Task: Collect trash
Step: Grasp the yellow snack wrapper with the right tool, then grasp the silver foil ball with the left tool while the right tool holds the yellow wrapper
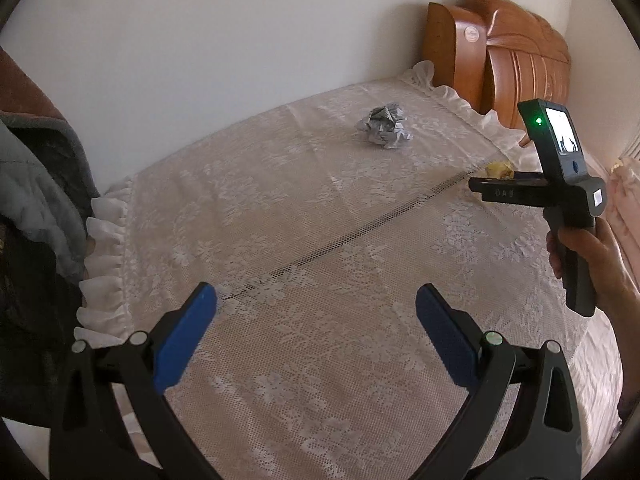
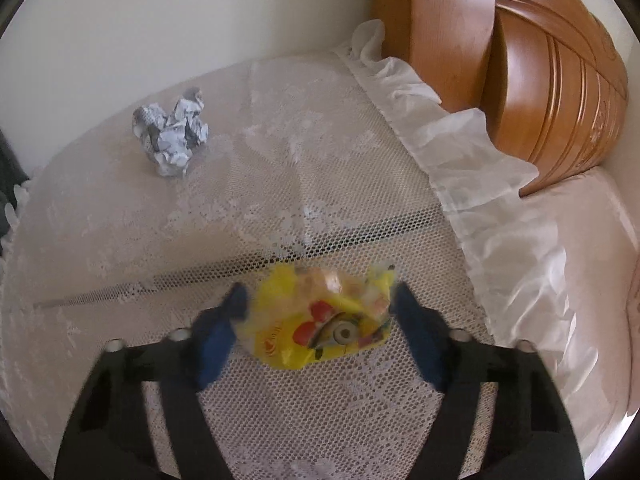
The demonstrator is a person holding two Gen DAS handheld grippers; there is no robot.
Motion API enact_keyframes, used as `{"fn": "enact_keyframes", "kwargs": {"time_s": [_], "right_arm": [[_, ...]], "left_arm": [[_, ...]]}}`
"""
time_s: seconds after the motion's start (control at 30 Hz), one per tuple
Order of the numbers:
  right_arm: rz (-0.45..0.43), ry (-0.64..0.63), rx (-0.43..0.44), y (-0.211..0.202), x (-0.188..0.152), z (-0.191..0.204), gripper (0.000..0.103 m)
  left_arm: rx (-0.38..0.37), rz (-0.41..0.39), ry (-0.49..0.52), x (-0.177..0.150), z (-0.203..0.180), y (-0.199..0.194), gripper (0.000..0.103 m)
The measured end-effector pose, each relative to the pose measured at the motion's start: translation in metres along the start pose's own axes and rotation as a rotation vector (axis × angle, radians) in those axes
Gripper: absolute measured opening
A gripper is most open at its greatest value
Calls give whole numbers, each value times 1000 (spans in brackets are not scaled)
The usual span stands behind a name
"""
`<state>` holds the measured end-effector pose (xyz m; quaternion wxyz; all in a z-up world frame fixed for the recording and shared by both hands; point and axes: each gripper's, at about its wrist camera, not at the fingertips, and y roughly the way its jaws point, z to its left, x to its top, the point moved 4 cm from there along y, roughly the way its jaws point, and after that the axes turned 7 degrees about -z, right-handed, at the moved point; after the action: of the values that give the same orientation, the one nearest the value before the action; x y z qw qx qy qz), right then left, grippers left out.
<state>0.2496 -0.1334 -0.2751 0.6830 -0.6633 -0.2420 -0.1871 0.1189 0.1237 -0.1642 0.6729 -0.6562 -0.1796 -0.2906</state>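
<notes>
- My right gripper stands spread wide, its blue pads on either side of the yellow wrapper lying on the lace cloth.
- My left gripper gapes open, empty.
- Crumpled paper sits farther off, near the wall.

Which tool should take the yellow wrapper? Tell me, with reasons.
Right. The right tool already straddles the yellow wrapper, its open fingers on either side of it on the lace cloth. The left tool hangs open over bare lace, nearer the crumpled paper ball.
</notes>
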Motion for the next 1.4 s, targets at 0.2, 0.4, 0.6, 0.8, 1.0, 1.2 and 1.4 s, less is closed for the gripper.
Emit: {"fn": "enact_keyframes", "kwargs": {"time_s": [0.2, 0.4, 0.6, 0.8, 1.0, 1.2, 1.4], "right_arm": [[-6, 24, 37, -9, -2, -5, 42], [-50, 68, 68, -46, -8, -13, 42], [-71, 128, 115, -113, -48, -24, 42], [-60, 158, 124, -146, -85, -32, 43], [-46, 206, 99, -168, -111, -46, 43], [-36, 250, 86, -175, -126, -61, 43], [-18, 263, 86, -173, -133, -67, 43]], "left_arm": [[0, 2, 15, 3, -7, 4, 95], [-30, -8, 50, 16, -25, 14, 95], [-54, -22, 81, 48, -50, 47, 95], [-15, -35, 131, 89, -74, 105, 95], [-3, -21, 87, 120, -91, 166, 95], [38, -7, 22, 140, -99, 205, 92], [53, 34, -24, 142, -101, 228, 59]]}}
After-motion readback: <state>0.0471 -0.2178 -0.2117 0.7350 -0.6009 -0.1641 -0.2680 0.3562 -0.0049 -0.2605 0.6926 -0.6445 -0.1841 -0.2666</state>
